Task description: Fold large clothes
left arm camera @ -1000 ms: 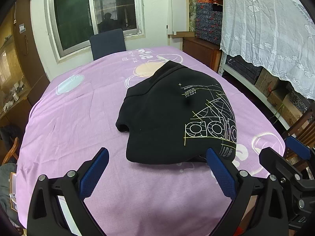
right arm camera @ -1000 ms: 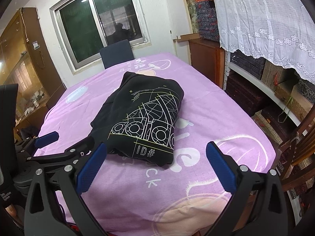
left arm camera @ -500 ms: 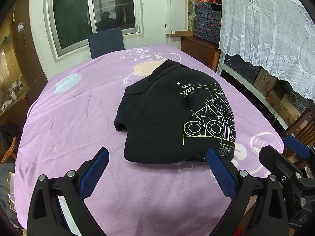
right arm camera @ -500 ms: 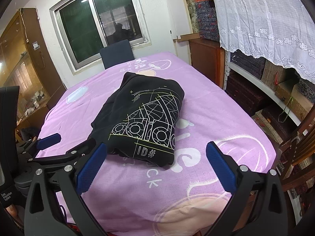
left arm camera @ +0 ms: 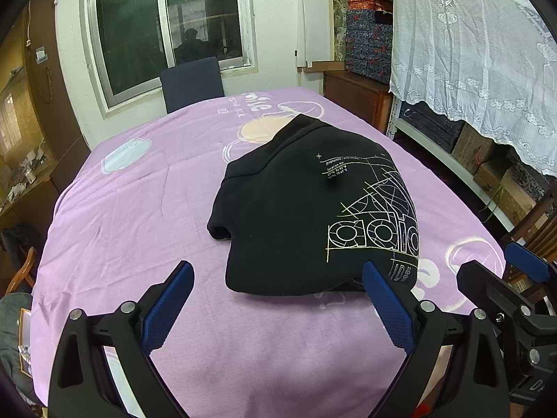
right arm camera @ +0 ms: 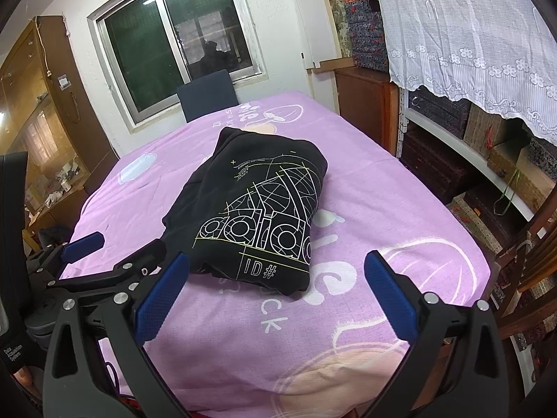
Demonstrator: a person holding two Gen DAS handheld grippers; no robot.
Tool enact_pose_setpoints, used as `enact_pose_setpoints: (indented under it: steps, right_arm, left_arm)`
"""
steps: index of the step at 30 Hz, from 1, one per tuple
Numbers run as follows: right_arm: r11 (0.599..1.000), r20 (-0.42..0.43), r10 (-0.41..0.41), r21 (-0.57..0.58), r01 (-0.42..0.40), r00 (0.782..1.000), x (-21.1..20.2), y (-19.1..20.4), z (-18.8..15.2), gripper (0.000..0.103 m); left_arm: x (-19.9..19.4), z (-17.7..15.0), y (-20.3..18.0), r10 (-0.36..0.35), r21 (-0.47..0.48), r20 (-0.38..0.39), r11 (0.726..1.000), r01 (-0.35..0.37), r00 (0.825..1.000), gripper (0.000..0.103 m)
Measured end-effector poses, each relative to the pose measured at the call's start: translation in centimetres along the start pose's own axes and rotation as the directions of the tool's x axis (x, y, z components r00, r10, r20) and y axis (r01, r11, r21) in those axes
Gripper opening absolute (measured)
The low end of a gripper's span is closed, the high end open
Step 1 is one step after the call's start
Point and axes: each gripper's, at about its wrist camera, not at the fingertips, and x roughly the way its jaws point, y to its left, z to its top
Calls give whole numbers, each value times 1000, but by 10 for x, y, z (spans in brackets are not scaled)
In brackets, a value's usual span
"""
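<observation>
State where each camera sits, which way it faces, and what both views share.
Left wrist: on the left gripper, facing forward over the purple sheet at the folded black garment; its own open blue fingers show, with the right gripper at the right edge.
Right wrist: on the right gripper, facing the same way; its open fingers show, with the left gripper at the left.
Shared: garment, sheet, window, blue chair.

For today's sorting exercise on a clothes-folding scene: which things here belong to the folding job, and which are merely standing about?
Part of the job:
- black sweatshirt, lying folded on the purple sheet
- left gripper, open, empty
- right gripper, open, empty

Just standing about:
- blue chair at the far end
- lace curtain
- stacked boxes
- wooden cabinet
</observation>
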Motion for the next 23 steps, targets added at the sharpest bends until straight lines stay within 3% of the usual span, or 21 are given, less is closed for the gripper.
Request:
enact_pose_setpoints:
  steps: [23]
  right_arm:
    - [1000,0,-1,8,1,1000,-1,-1,0,99]
  left_arm:
    - [1,-1,-2,4,-2,-20,1000,-4,1000,99]
